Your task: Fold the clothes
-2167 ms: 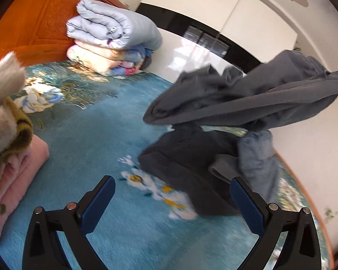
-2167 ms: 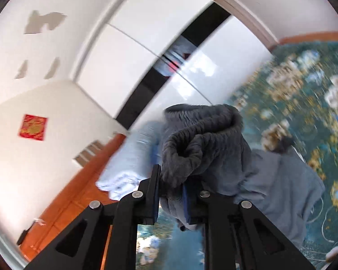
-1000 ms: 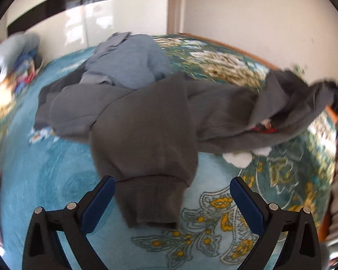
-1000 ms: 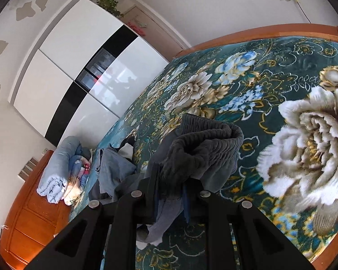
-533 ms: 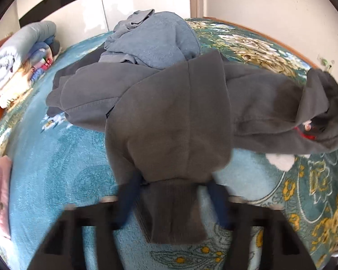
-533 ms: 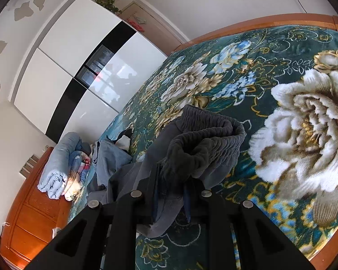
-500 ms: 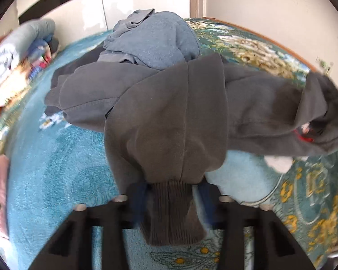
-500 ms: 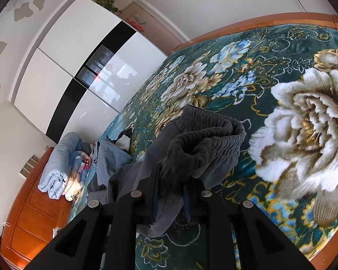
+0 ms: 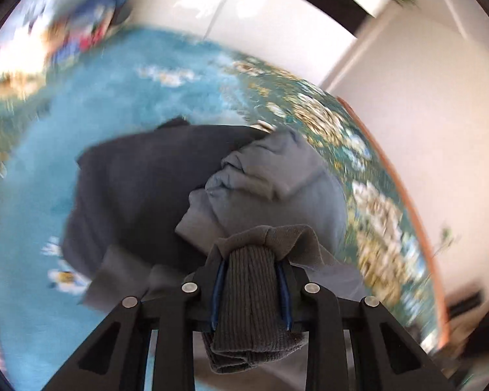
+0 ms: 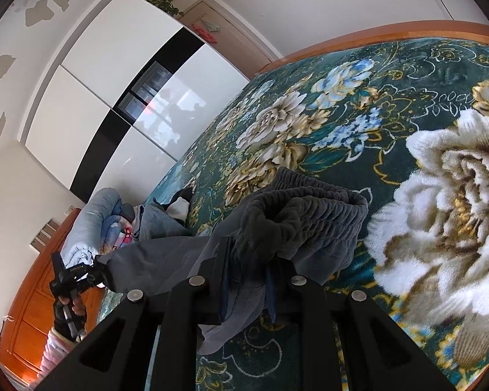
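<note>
Left gripper [image 9: 251, 288]: fingers closed on the ribbed cuff [image 9: 251, 306] of the grey trousers [image 10: 166, 267], which hang stretched in the air between the two grippers above the bed [image 10: 391, 104]. Right gripper [image 10: 246, 288]: fingers clamped on the elastic waistband [image 10: 304, 210] of the same garment. A dark garment [image 9: 140, 192] and a blue-grey garment [image 9: 277, 189] lie heaped together on the floral bedspread. Folded quilts [image 10: 91, 228] sit against the wooden headboard [image 10: 26, 319]. Left view is motion-blurred.
</note>
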Motion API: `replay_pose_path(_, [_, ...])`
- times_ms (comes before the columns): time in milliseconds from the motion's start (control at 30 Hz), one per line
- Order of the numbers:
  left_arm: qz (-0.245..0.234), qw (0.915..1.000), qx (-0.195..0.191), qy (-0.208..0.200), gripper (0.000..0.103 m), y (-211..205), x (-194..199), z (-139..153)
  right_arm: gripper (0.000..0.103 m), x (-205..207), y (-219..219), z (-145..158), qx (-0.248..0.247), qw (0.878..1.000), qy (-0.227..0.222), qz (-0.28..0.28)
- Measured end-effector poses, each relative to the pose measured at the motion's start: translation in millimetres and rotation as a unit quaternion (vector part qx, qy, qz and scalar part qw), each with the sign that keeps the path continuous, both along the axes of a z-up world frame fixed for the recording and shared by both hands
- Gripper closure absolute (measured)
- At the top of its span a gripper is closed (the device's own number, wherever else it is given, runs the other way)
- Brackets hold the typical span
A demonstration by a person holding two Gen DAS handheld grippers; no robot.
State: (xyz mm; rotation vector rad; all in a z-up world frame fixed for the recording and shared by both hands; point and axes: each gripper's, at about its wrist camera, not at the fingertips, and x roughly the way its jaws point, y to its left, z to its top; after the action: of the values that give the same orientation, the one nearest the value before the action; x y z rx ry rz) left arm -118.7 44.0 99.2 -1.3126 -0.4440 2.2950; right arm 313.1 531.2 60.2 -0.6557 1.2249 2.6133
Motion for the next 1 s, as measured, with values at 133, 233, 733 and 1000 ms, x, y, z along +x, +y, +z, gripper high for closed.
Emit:
replay_pose_path(133, [0.037,0.9963,0.042,-0.065,0.071,-1,-41,-42,0.083,-9,7,-7,0.0,1.0,-0.004,-0.003])
replay_pose_path(233, [0.034,0.9946,0.065,-0.073,0.06,-4,-42,-56,0.083,-15,11,-9,0.003,1.0,-0.01,-0.002])
replay_pose_path(733, [0.059,0.9944,0.014,-0.086,0.016,-109,64,-124,0.082,-5,4,-9,-0.011,1.0,-0.001,-0.015])
replay_pose_path(1000, [0.086,0.9894,0.072,-0.092,0.054,-93,39,-151,0.082,1,2,-10,-0.008,1.0,-0.005,-0.013])
